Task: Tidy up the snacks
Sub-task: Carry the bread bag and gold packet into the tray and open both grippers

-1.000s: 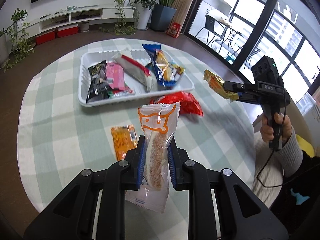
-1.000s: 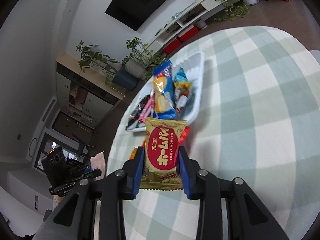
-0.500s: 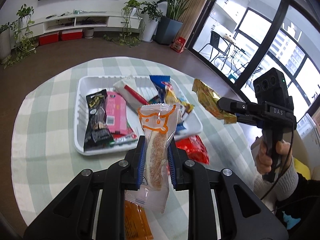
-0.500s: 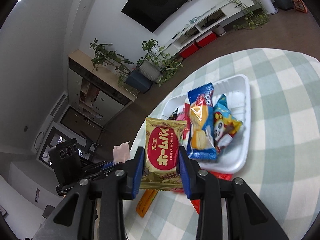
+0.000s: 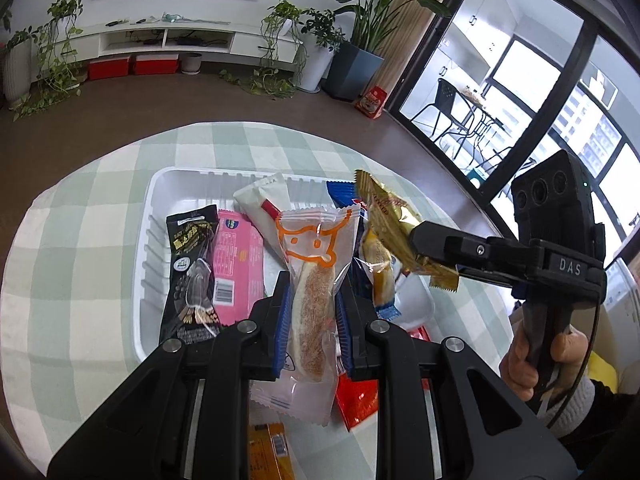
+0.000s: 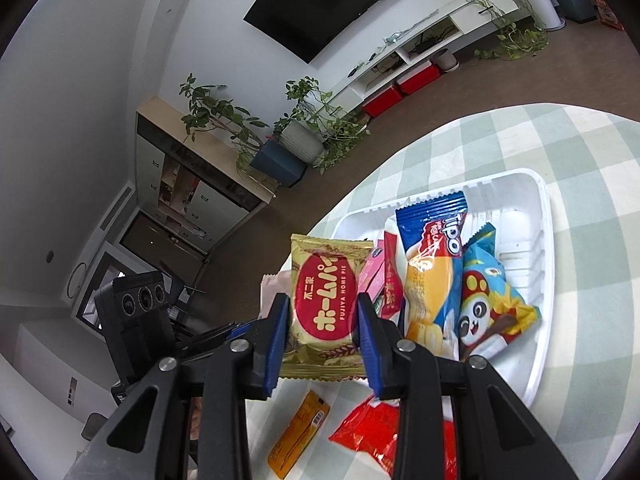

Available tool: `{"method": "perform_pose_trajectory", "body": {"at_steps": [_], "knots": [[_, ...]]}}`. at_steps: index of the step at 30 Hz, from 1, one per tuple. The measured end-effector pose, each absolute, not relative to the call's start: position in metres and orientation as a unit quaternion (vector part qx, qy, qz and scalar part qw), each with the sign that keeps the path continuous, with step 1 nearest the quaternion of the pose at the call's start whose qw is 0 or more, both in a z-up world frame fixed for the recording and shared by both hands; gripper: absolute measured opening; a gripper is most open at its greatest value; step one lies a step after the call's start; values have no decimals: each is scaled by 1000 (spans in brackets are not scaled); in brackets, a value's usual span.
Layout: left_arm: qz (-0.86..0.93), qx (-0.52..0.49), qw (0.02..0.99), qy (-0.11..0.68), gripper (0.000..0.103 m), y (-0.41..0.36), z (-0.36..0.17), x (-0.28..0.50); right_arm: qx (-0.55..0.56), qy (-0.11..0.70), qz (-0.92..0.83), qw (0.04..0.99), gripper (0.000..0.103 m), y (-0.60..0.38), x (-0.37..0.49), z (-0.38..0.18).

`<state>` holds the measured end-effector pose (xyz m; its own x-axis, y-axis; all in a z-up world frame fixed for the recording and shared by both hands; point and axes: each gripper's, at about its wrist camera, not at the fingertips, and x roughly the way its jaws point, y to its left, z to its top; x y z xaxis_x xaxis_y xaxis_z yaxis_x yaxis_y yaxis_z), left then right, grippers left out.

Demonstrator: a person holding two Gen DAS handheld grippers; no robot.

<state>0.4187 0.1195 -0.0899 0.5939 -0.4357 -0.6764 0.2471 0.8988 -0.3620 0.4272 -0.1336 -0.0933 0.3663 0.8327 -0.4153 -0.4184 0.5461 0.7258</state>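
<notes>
My left gripper (image 5: 312, 312) is shut on a clear bread packet with an orange face print (image 5: 312, 276), held above the near edge of the white tray (image 5: 180, 184). My right gripper (image 6: 322, 340) is shut on a gold and red pie packet (image 6: 324, 308); in the left wrist view that gold packet (image 5: 394, 220) hangs over the tray's right side. The tray (image 6: 520, 196) holds a black packet (image 5: 192, 256), a pink box (image 5: 236, 264), a white and red packet (image 5: 264, 204), a blue cake packet (image 6: 434, 268) and a panda packet (image 6: 486, 304).
A red bag (image 6: 376, 432) and an orange packet (image 6: 298, 436) lie on the green checked tablecloth (image 5: 80, 248) in front of the tray. A hand (image 5: 548, 360) grips the right tool's handle. The round table's edge falls off to brown floor all around.
Both grippers have carried their packets forward, from above the cloth to over the tray. The red bag and orange packet now lie beneath and behind the fingers.
</notes>
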Motion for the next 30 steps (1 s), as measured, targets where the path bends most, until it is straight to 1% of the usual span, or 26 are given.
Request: {"method": "perform_pose_trajectory", "body": {"at_steps": [8, 15, 16, 18, 20, 22, 23, 26, 28, 30], "knots": [[-179, -127, 884, 412, 19, 119, -108, 444, 240, 402, 389, 793, 36, -117, 442, -104], [-157, -110, 889, 417, 20, 116, -124, 458, 219, 409, 376, 802, 38, -108, 449, -116], [-151, -102, 890, 419, 20, 114, -126, 460, 216, 409, 374, 804, 38, -107, 449, -117], [-142, -92, 893, 418, 21, 113, -129, 462, 211, 409, 371, 807, 46, -106, 451, -119], [-138, -91, 895, 415, 26, 113, -131, 464, 210, 405, 375, 807, 50, -106, 450, -119], [-132, -91, 897, 411, 46, 114, -132, 464, 201, 400, 374, 812, 53, -105, 449, -117], [-131, -92, 899, 407, 48, 115, -131, 464, 194, 395, 373, 817, 55, -104, 448, -116], [-124, -82, 905, 399, 48, 114, -126, 461, 175, 382, 372, 828, 62, -102, 442, -110], [-119, -73, 909, 392, 48, 113, -122, 458, 163, 373, 372, 834, 65, -101, 438, -106], [-114, -66, 912, 389, 48, 113, -119, 454, 150, 367, 372, 840, 65, -100, 433, -103]]}}
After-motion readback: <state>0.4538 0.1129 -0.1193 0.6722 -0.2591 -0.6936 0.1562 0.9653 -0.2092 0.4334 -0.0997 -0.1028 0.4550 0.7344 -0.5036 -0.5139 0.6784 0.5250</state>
